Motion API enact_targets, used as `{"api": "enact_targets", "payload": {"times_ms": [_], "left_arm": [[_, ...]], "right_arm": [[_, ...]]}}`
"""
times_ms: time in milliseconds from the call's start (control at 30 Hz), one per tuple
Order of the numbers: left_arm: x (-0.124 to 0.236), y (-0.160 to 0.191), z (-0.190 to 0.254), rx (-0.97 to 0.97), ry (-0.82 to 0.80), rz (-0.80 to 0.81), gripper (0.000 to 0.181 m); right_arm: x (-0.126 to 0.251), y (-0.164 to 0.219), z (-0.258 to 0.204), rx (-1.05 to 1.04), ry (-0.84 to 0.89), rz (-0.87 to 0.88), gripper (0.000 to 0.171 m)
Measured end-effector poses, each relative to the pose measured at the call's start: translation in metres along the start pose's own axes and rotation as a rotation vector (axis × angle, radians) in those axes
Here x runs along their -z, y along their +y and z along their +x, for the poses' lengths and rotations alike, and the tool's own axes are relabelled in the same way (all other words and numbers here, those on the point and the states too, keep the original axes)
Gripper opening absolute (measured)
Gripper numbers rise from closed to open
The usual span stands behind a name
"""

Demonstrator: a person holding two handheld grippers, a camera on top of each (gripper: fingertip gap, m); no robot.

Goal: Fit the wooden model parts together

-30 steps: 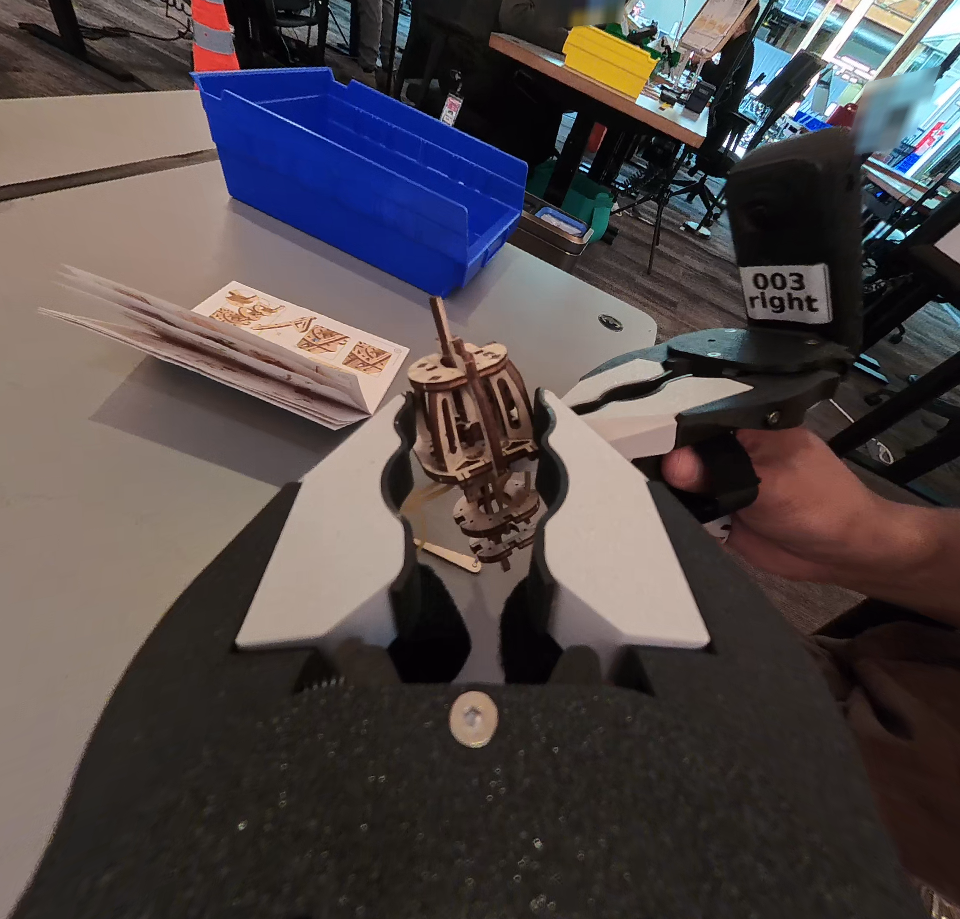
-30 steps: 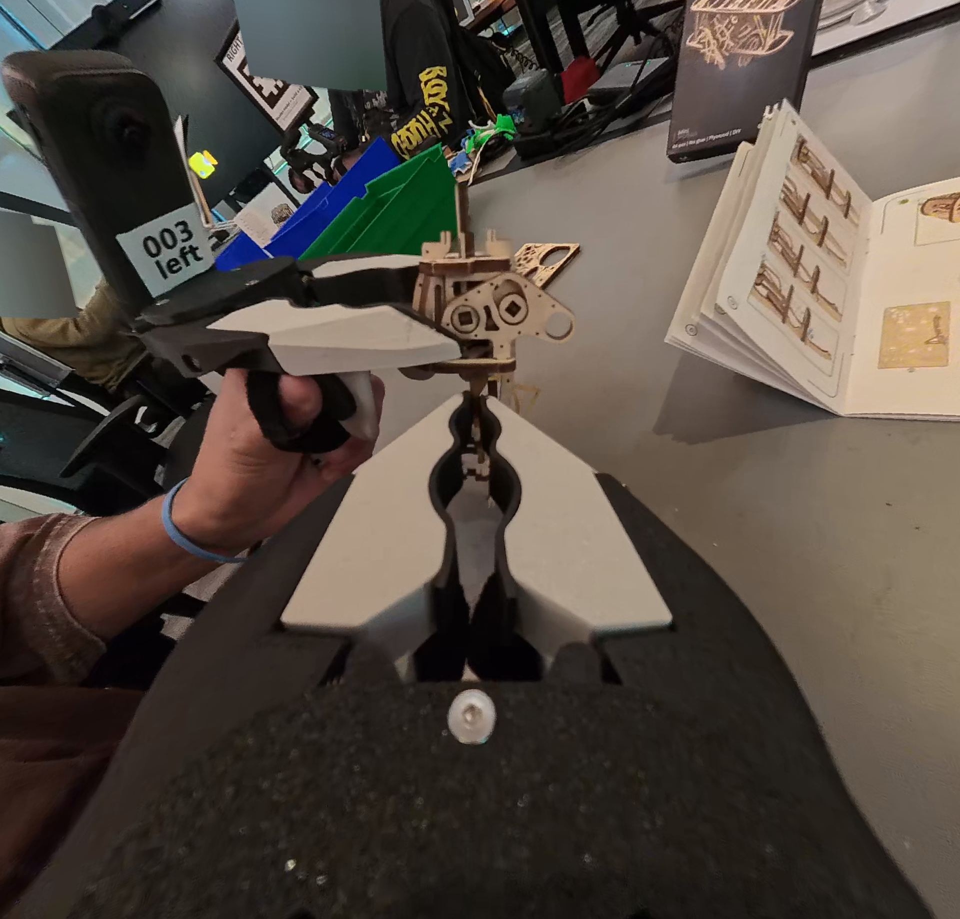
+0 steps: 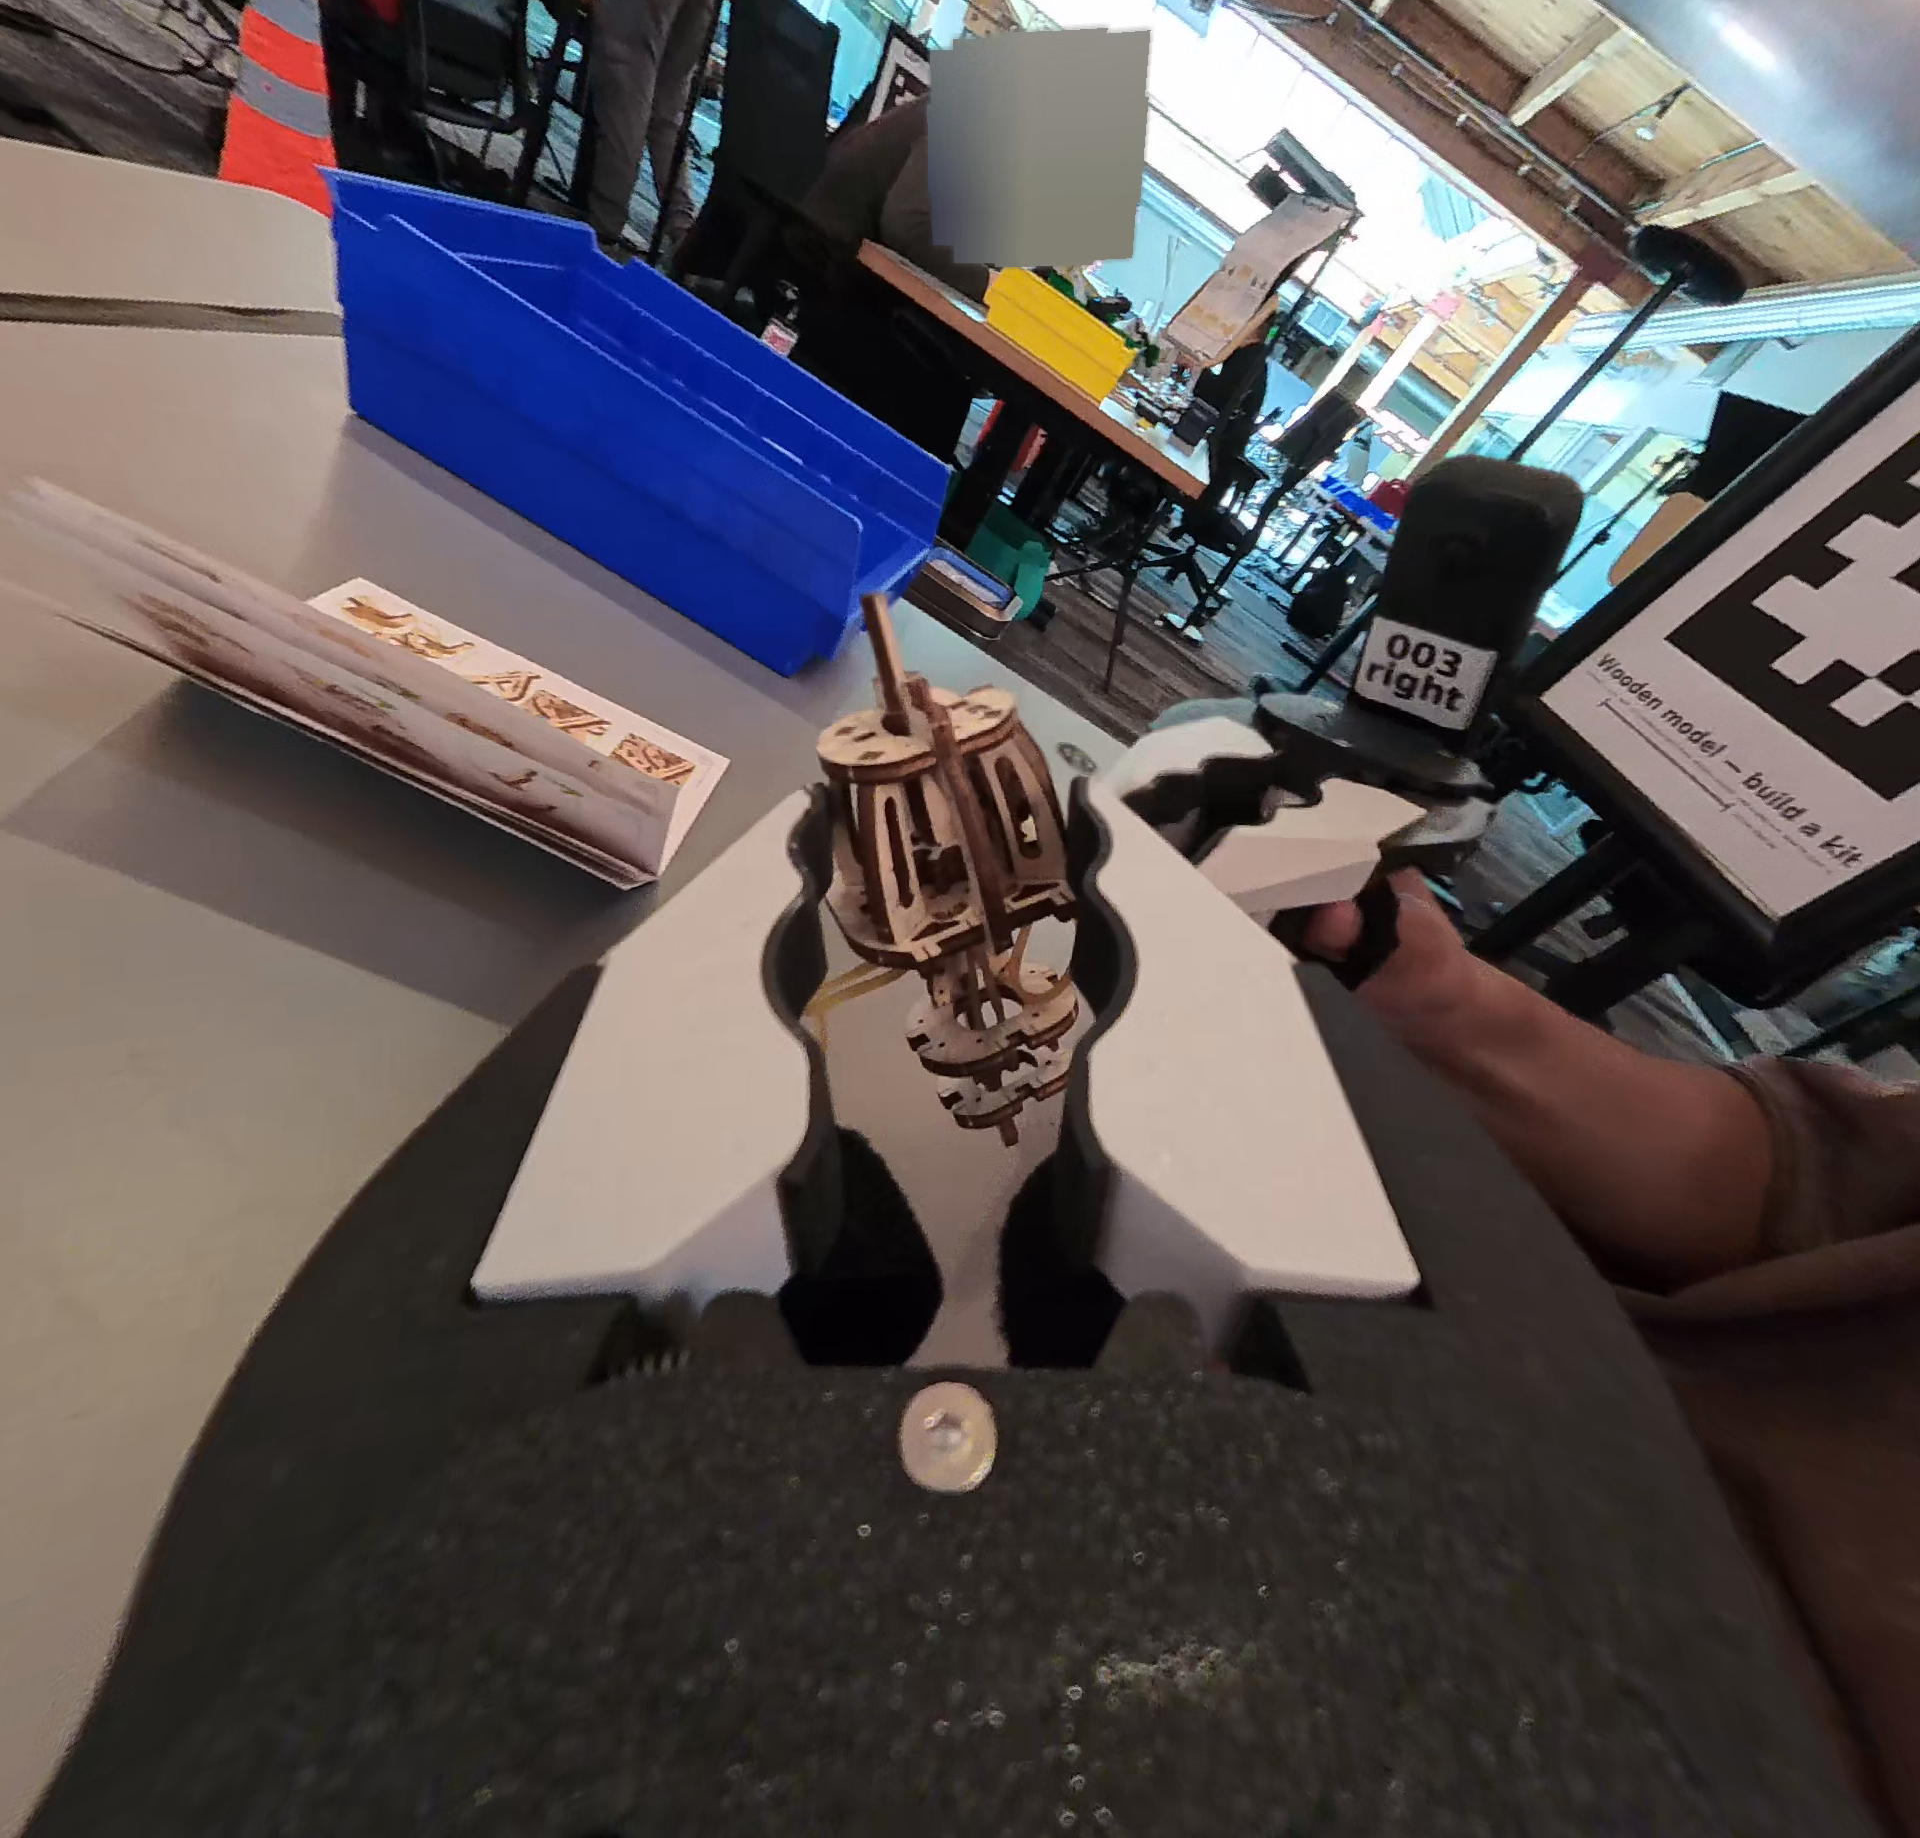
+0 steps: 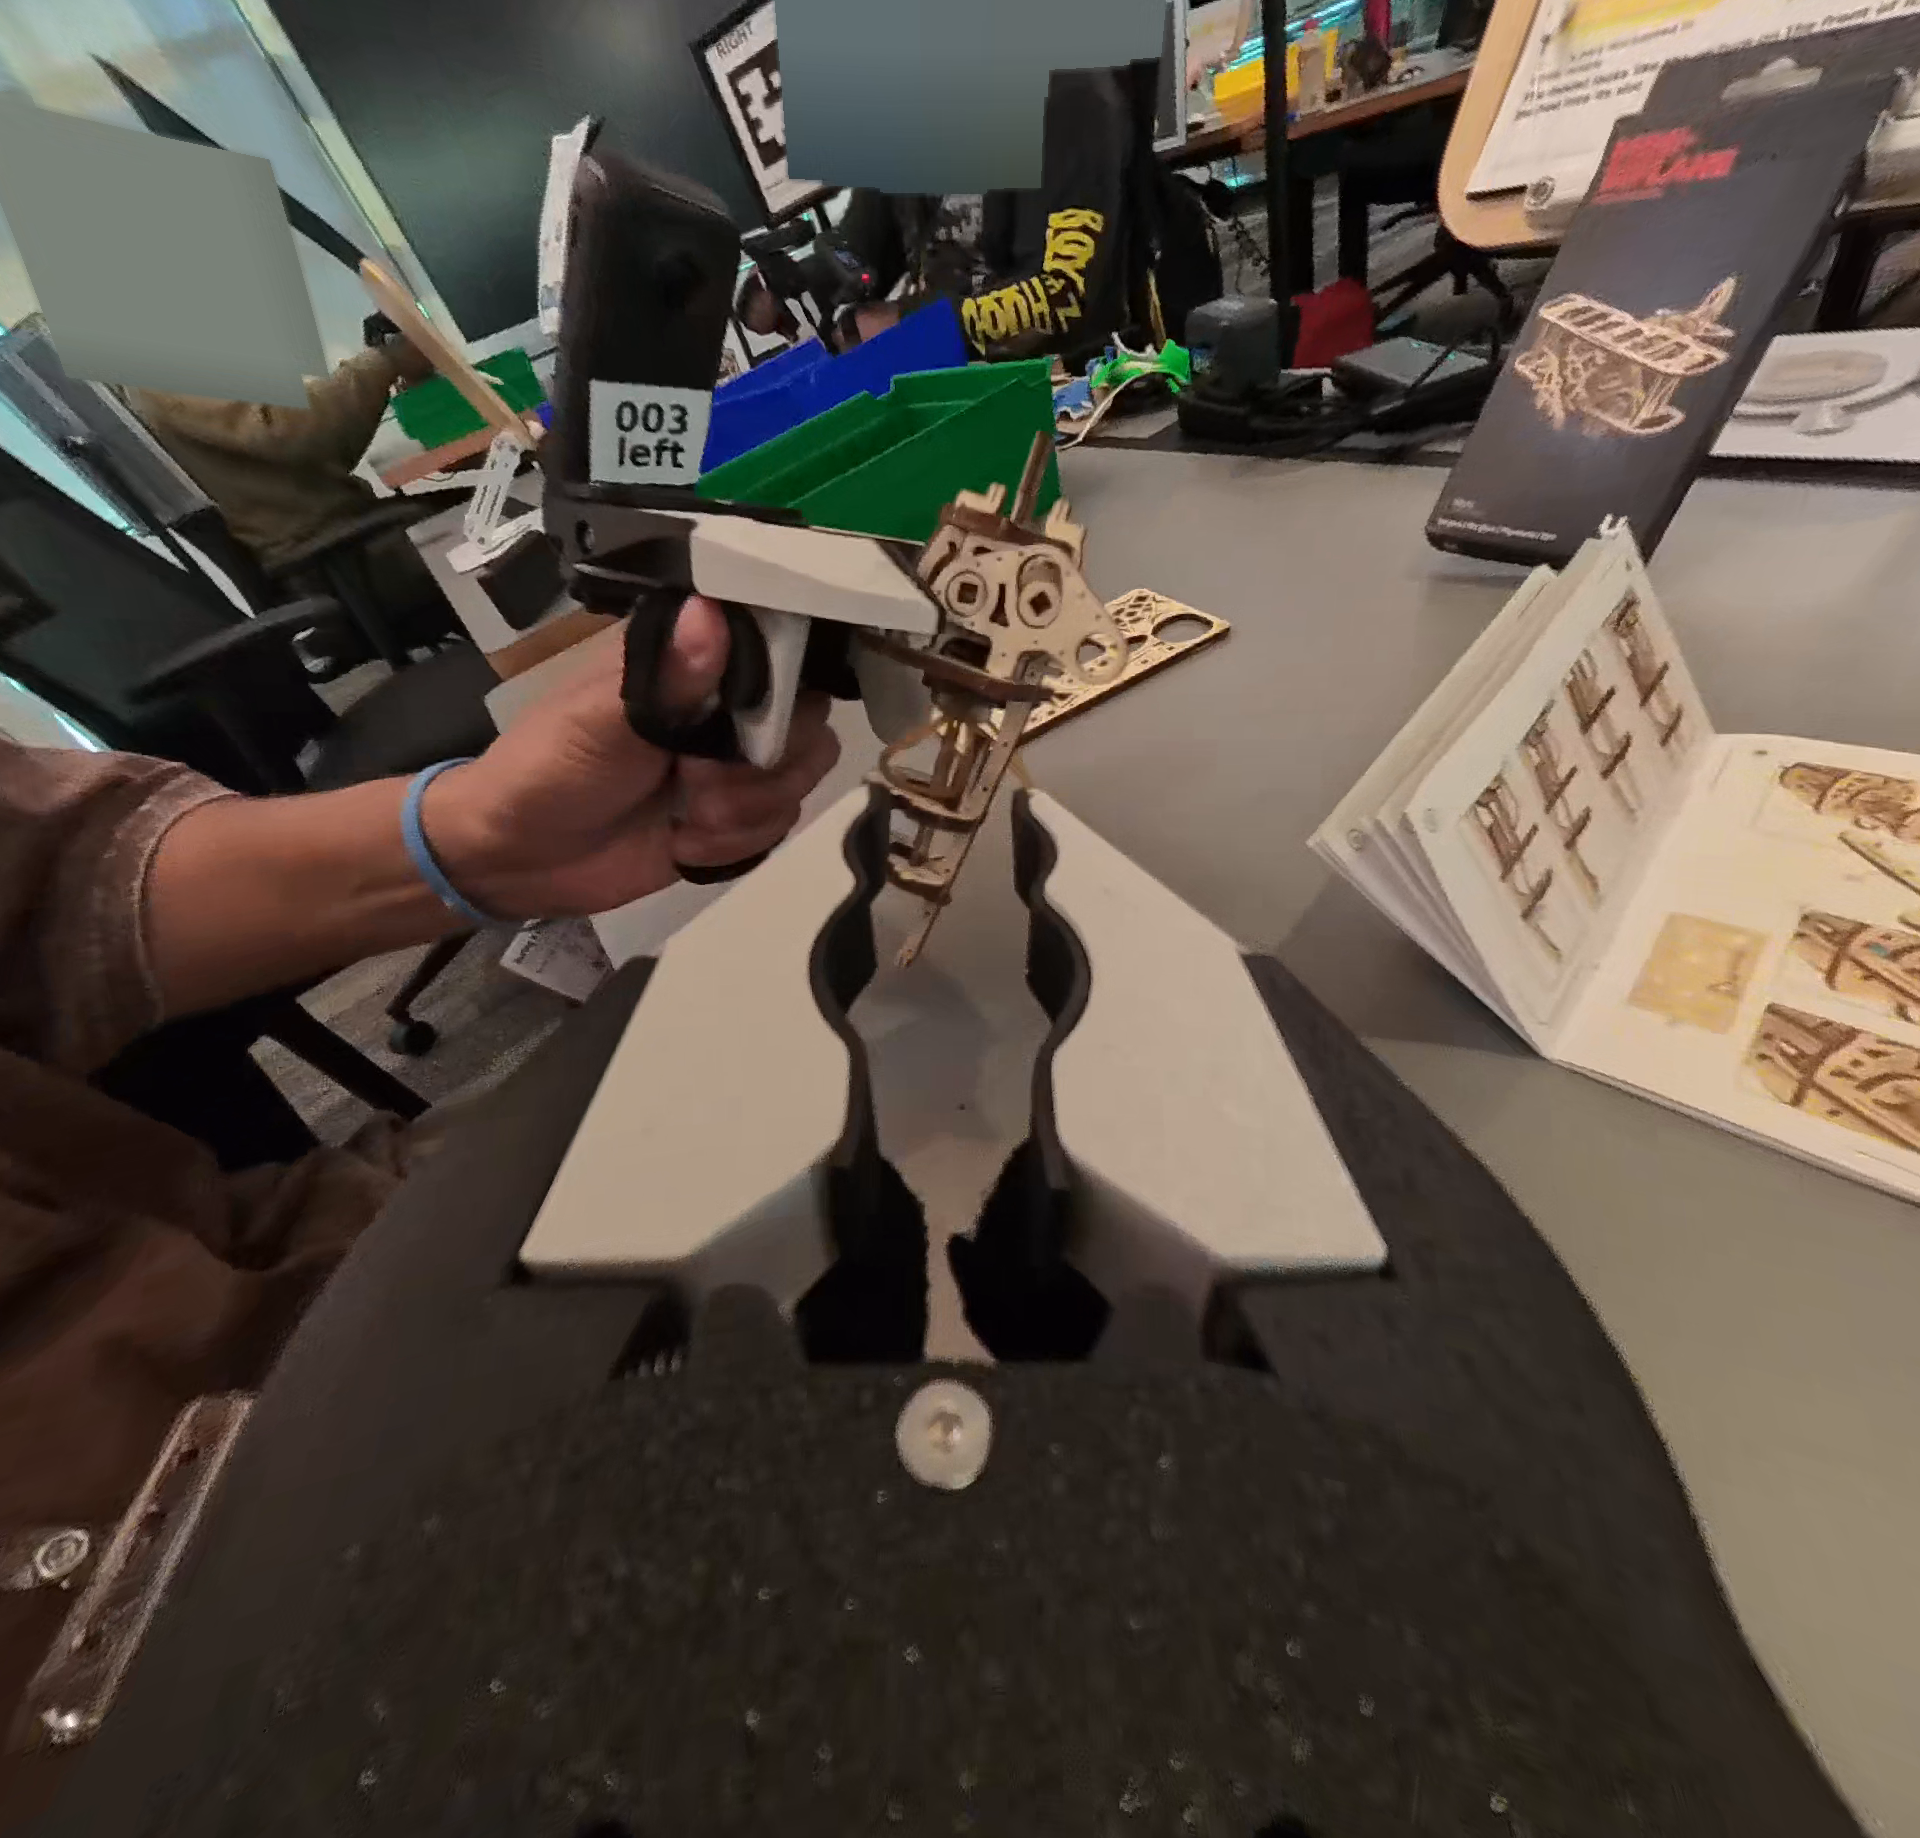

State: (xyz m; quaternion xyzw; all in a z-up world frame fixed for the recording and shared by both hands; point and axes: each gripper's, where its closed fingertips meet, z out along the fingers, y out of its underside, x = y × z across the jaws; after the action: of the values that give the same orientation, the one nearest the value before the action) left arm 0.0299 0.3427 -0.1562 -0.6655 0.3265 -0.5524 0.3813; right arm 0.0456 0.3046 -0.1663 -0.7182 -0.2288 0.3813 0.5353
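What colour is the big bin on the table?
The bin is bright blue, clearest in the left wrist view.

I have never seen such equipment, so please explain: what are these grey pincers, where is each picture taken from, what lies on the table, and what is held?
A person holds two hand-operated grippers, each with its own camera looking along its fingers. The left gripper grips the wooden model, lifted off the grey table. In the right wrist view, the right gripper stands open and empty, with the model's lower stem hanging between its fingers. On the table lie an open instruction booklet, a blue bin, a flat wooden parts sheet and a dark kit box.
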Motion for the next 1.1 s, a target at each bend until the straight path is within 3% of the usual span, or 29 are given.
{"api": "enact_targets", "payload": {"times_ms": [200, 367, 733, 800, 967, 1100], "left_arm": [[-0.002, 0.0, 0.004, -0.095, -0.053, -0.007, 0.043], [-0.005, 0.002, 0.009, -0.124, -0.052, -0.019, 0.043], [-0.006, 0.003, 0.008, -0.133, -0.07, -0.025, 0.043], [-0.006, 0.003, 0.006, -0.137, -0.084, -0.028, 0.043], [-0.005, 0.003, 0.004, -0.147, -0.102, -0.029, 0.043], [-0.006, 0.004, 0.004, -0.144, -0.104, -0.03, 0.043]], "right_arm": [[-0.02, 0.01, -0.002, -0.216, 0.037, 0.005, 0.025], [-0.023, 0.012, 0.001, -0.253, 0.031, 0.004, 0.027], [-0.019, 0.013, 0.002, -0.246, 0.055, -0.004, 0.001], [-0.019, 0.013, 0.003, -0.228, 0.07, -0.008, 0.003], [-0.018, 0.013, 0.002, -0.252, 0.067, -0.007, 0.027], [-0.021, 0.014, 0.0, -0.239, 0.07, -0.016, 0.029]]}}
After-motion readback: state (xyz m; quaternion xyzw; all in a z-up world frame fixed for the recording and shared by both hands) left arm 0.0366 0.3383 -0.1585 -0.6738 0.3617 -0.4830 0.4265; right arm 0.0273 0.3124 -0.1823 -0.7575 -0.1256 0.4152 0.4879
